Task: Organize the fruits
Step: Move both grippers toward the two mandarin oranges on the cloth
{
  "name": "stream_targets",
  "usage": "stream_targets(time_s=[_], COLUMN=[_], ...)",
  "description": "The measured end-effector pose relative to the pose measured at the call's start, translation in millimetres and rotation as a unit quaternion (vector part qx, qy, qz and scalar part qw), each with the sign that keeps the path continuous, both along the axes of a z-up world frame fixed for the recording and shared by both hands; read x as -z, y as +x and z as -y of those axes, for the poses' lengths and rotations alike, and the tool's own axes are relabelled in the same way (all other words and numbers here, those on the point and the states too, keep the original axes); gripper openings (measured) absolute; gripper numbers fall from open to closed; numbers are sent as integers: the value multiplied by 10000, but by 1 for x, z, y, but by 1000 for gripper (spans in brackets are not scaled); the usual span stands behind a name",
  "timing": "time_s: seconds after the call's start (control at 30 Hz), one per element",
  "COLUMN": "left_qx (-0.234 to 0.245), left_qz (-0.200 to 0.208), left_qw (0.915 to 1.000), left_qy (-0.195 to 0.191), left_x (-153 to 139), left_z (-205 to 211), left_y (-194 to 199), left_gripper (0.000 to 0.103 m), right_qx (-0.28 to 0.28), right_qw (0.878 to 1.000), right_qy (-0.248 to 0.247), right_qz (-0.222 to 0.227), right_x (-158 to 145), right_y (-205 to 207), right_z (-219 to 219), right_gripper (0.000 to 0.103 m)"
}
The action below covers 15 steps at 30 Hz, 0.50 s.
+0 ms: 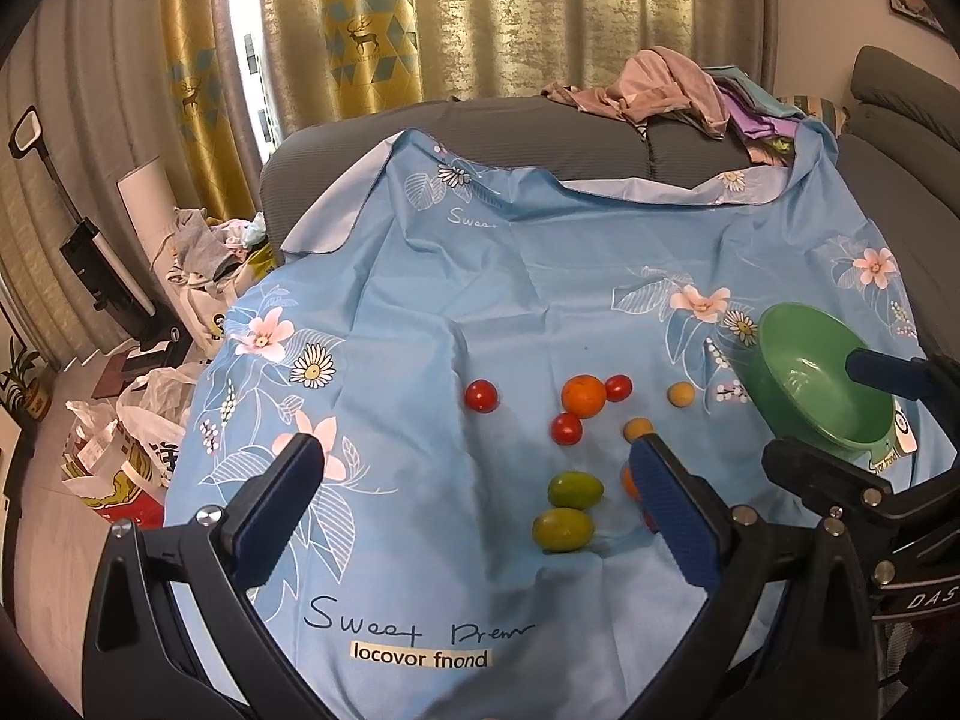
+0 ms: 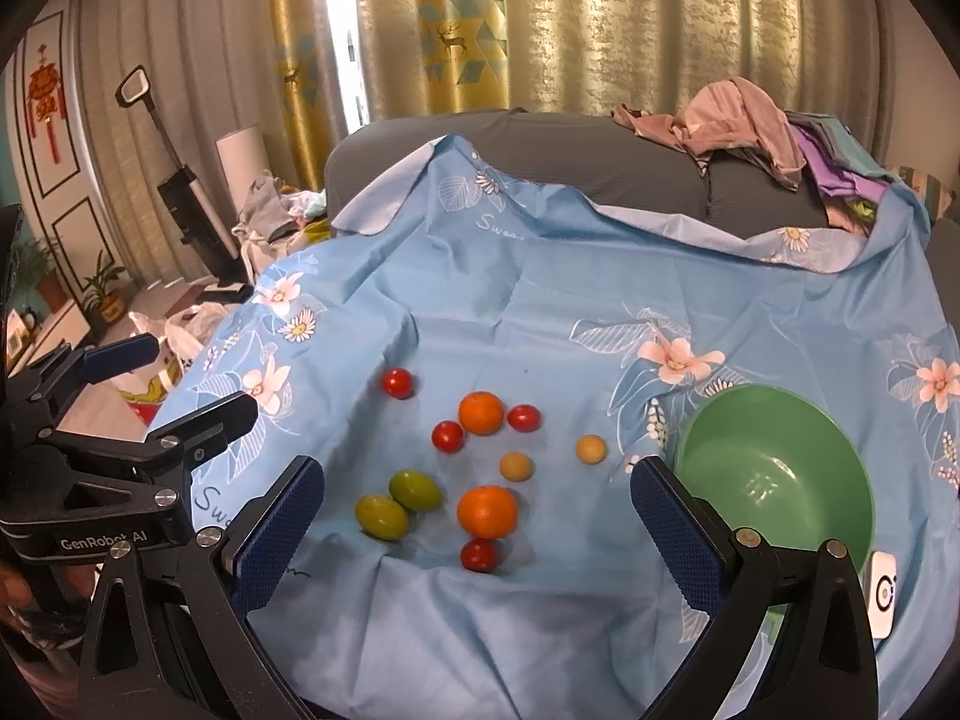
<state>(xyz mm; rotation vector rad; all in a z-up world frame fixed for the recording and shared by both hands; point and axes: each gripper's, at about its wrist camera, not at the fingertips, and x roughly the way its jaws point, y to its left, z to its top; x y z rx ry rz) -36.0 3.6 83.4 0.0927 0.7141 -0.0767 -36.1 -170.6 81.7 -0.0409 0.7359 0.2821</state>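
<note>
Loose fruit lies on a blue flowered cloth (image 2: 540,312): two oranges (image 2: 480,413) (image 2: 486,511), two green fruits (image 2: 415,489) (image 2: 381,516), several cherry tomatoes (image 2: 447,436) and two small yellow fruits (image 2: 515,466) (image 2: 591,449). An empty green bowl (image 2: 780,450) sits to their right. My right gripper (image 2: 475,474) is open above the fruit, holding nothing. My left gripper (image 1: 477,456) is open too, over the green fruits (image 1: 575,489). In the left wrist view, the near orange (image 1: 628,480) is mostly hidden behind a finger, and the right gripper (image 1: 822,414) hovers by the bowl (image 1: 804,354).
The cloth covers a grey sofa (image 2: 540,144). A heap of clothes (image 2: 744,120) lies at its back right. Left of the sofa, the floor holds plastic bags (image 1: 138,420), a laundry pile (image 1: 204,240) and an upright vacuum (image 1: 90,252). Curtains hang behind.
</note>
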Motion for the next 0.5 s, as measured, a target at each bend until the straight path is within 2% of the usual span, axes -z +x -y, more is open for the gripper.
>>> stream_targets(time_s=[0.5], left_qx=[4], left_qz=[-19], left_qw=[10000], left_qy=[23], left_x=[0], left_z=[1], left_y=[1], left_gripper=[102], right_qx=[5], right_qw=[10000], right_qy=[1], right_qz=[-4], right_x=[0], right_y=[0], right_z=[1], right_gripper=[103])
